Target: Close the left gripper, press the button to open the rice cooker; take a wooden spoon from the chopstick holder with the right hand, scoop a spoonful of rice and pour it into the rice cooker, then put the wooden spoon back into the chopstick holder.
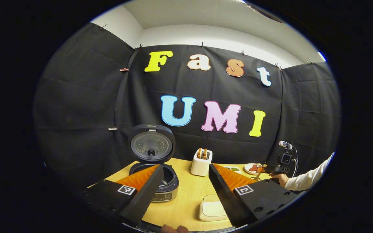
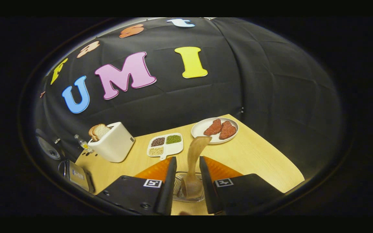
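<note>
The rice cooker (image 1: 155,176) stands with its lid up, left of the toaster (image 1: 201,163). The left gripper (image 1: 186,181) is spread wide before it and holds nothing. The right gripper (image 2: 188,176) has its fingers close around the wooden spoon (image 2: 195,155), which stands in the chopstick holder (image 2: 186,191); I cannot tell if they press it.

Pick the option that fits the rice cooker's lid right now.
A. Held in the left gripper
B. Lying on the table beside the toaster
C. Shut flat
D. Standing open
D: in the left gripper view the rice cooker has its lid tipped up, its inner face toward the camera.
</note>
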The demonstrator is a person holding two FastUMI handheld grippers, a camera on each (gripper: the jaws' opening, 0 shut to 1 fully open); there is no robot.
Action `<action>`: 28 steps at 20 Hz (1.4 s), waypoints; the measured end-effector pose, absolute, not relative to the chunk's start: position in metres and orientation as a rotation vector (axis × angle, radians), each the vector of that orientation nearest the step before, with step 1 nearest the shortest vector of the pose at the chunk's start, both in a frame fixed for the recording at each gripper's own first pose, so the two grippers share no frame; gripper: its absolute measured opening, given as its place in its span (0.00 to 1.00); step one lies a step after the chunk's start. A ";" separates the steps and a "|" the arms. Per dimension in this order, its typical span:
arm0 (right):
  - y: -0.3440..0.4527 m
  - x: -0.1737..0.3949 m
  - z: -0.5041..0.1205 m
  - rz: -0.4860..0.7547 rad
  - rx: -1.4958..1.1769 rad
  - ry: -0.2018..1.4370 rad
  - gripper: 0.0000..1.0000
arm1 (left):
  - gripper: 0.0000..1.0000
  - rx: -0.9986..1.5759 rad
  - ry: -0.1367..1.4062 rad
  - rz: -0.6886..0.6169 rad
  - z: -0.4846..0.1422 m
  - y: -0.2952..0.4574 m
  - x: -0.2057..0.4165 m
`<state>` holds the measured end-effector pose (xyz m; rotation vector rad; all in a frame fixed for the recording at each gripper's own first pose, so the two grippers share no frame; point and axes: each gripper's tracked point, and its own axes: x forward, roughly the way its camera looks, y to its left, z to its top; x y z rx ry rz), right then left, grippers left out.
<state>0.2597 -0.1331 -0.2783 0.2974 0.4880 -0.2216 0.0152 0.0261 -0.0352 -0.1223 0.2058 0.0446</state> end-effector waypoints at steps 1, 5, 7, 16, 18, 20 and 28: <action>-0.133 0.256 -0.276 -0.218 0.314 0.493 0.48 | 0.95 -0.121 0.204 0.038 -0.036 0.025 0.016; -0.131 0.242 -0.260 -0.191 0.364 0.475 0.70 | 0.95 -0.118 0.192 0.015 -0.035 0.022 0.021; -0.115 0.230 -0.241 -0.147 0.420 0.462 0.63 | 0.95 -0.137 0.187 0.014 -0.035 0.025 0.028; -0.010 0.118 -0.125 0.138 0.533 0.367 0.88 | 0.95 -0.158 -0.019 0.096 0.034 0.119 0.129; 0.006 0.101 -0.119 0.175 0.521 0.395 0.80 | 0.94 -0.148 -0.059 0.110 0.046 0.135 0.155; 0.014 0.092 -0.111 0.191 0.522 0.389 0.89 | 0.94 -0.088 -0.064 0.102 0.049 0.144 0.181; 0.041 0.066 -0.101 0.239 0.491 0.394 0.88 | 0.88 -0.054 0.003 0.131 0.049 0.191 0.313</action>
